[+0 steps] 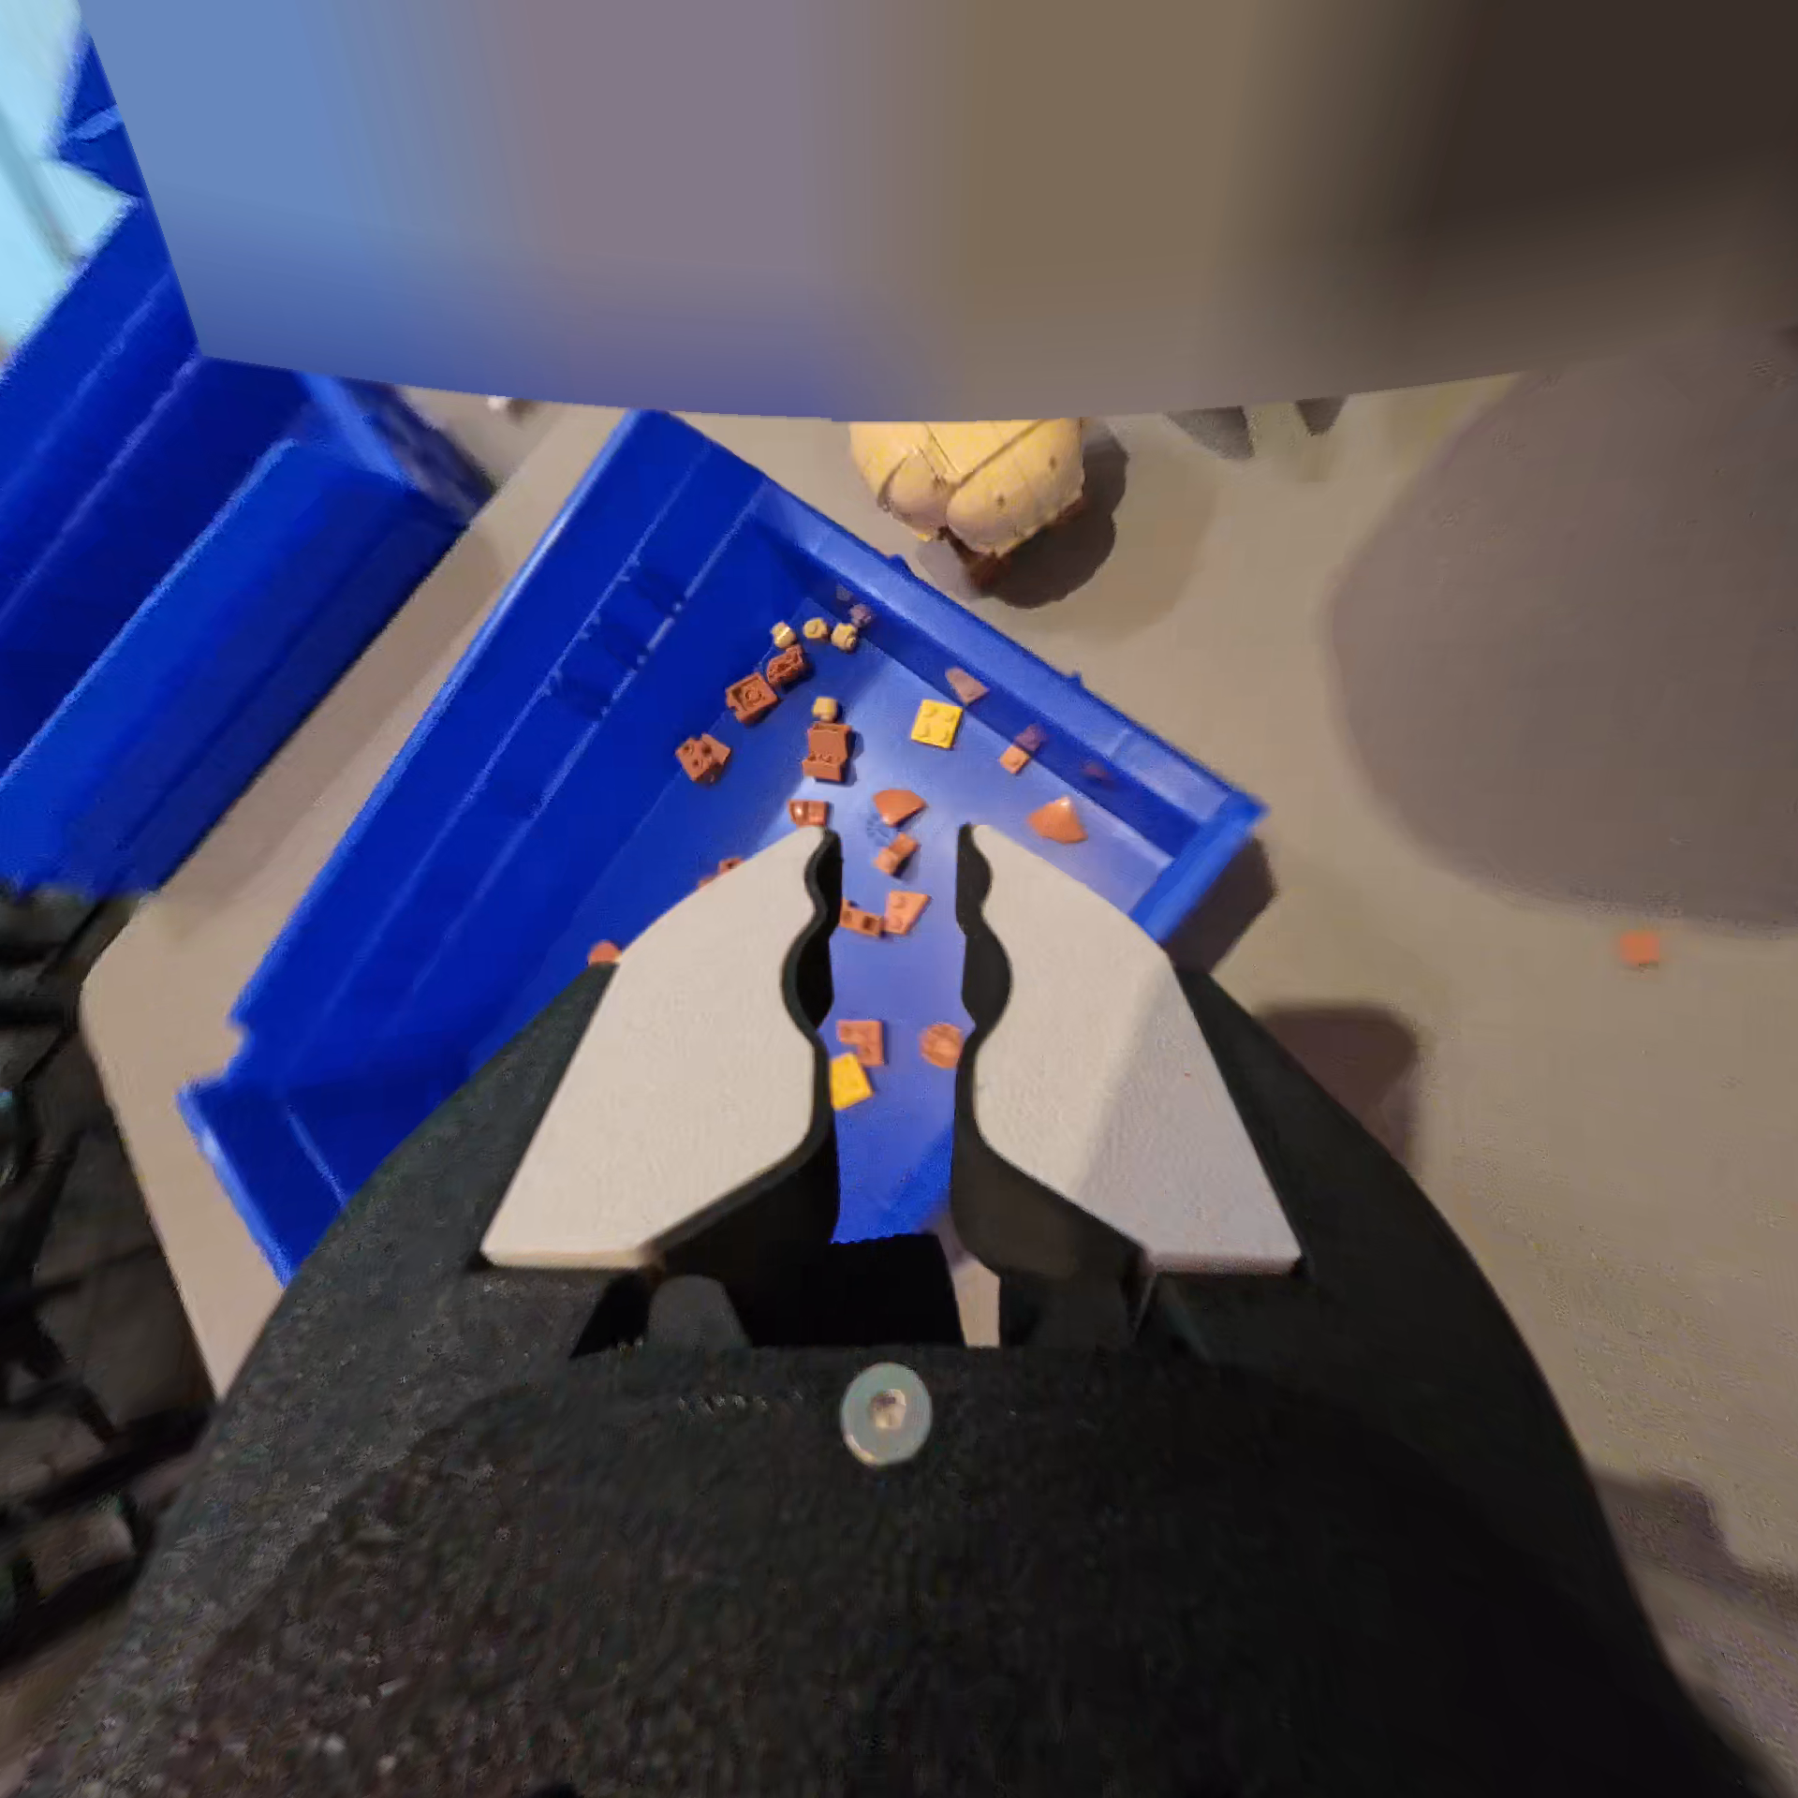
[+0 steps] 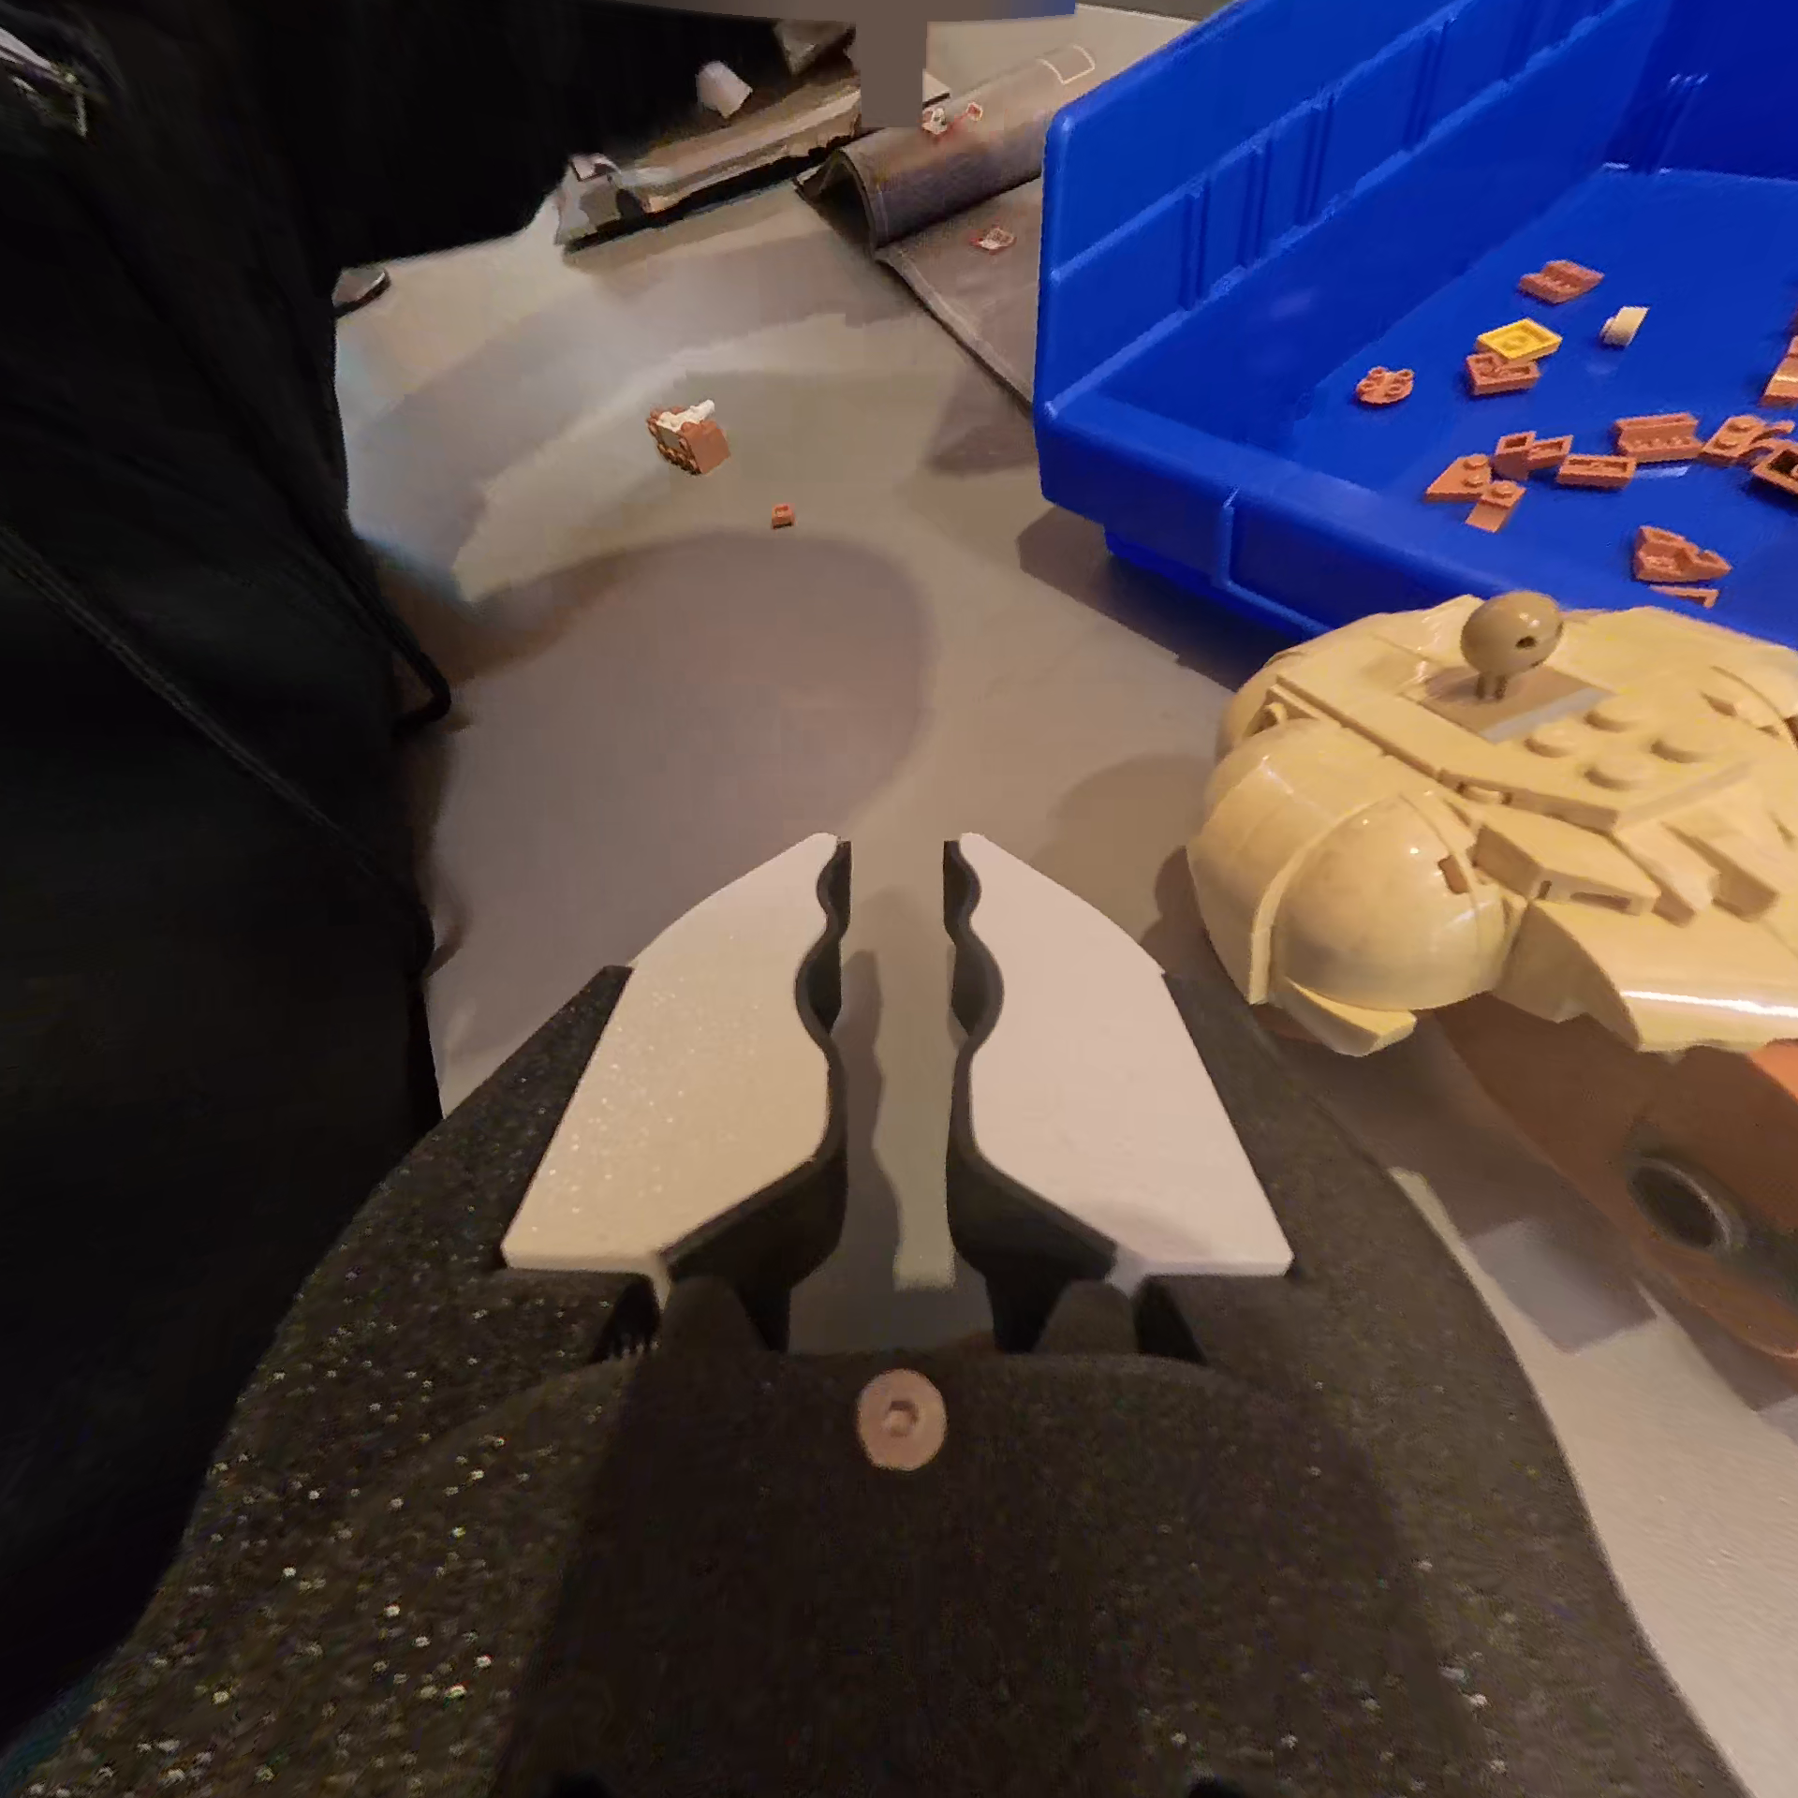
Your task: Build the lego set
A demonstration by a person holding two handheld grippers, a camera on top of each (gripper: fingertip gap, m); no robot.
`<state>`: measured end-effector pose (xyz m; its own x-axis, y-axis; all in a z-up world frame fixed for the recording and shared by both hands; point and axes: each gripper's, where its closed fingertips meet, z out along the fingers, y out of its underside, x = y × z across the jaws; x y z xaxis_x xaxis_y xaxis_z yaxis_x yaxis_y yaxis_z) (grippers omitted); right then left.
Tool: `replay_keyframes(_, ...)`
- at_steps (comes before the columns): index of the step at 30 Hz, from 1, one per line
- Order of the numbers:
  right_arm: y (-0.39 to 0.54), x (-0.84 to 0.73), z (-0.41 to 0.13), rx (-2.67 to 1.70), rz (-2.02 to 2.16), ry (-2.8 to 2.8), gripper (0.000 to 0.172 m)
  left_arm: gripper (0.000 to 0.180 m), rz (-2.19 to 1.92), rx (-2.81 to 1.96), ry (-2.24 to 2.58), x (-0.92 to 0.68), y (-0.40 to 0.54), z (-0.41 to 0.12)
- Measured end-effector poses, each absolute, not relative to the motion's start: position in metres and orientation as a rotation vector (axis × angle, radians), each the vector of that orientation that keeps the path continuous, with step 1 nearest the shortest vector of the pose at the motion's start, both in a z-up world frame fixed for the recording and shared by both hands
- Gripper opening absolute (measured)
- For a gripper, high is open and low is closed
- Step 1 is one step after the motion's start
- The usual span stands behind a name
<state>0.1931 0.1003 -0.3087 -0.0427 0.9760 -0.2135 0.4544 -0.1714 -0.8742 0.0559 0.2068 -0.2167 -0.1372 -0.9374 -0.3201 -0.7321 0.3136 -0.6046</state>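
The left tool (image 1: 897, 837) hung released over brown bricks (image 1: 893, 856) in the blue bin (image 1: 545, 778); the right tool (image 2: 897, 846), released, hovered over bare desk (image 2: 701, 701).

The bin (image 1: 681, 545) stood on the table (image 1: 1362, 1119) with small bricks (image 1: 827, 749) scattered in it, a second bin (image 1: 195, 545) to its left, the brick-built model (image 2: 1459, 837) just beyond its far wall, and a lone brick (image 1: 1640, 947) off to its right.
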Motion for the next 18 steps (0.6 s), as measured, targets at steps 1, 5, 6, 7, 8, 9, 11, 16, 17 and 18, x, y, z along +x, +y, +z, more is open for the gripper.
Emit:
replay_keyframes(1, 0.101, 0.193, -0.309, -1.663, 1.169, -1.519, 0.018, 0.02, -0.426, -1.457, 2.014, 0.066, 0.218, -0.224)
replay_keyframes(5, 0.101, 0.194, -0.308, -1.653, 1.153, -1.514, 0.018, 0.01, -0.658, -1.353, 2.296, 0.104, 0.231, -0.264)
replay_keyframes(6, 0.101, 0.194, -0.308, -1.651, 1.153, -1.514, 0.018, 0.01, -0.696, -1.334, 2.36, 0.109, 0.228, -0.276)
replay_keyframes(7, 0.1, 0.194, -0.308, -1.648, 1.156, -1.514, 0.018, 0.01, -0.706, -1.319, 2.429, 0.111, 0.225, -0.289)
replay_keyframes(8, 0.1, 0.195, -0.307, -1.645, 1.163, -1.512, 0.018, 0.011, -0.699, -1.302, 2.49, 0.111, 0.221, -0.301)
replay_keyframes(9, 0.1, 0.195, -0.306, -1.642, 1.172, -1.506, 0.018, 0.012, -0.684, -1.279, 2.54, 0.111, 0.218, -0.31)
replay_keyframes(11, 0.099, 0.196, -0.304, -1.637, 1.198, -1.497, 0.017, 0.012, -0.66, -1.236, 2.604, 0.108, 0.212, -0.324)
replay_keyframes(16, 0.097, 0.197, -0.302, -1.638, 1.264, -1.5, 0.017, 0.015, -0.601, -1.156, 2.667, 0.106, 0.205, -0.338)
replay_keyframes(17, 0.097, 0.197, -0.302, -1.639, 1.269, -1.502, 0.017, 0.015, -0.599, -1.135, 2.674, 0.107, 0.203, -0.339)
replay_keyframes(18, 0.097, 0.197, -0.302, -1.639, 1.27, -1.503, 0.017, 0.015, -0.597, -1.12, 2.681, 0.109, 0.202, -0.341)
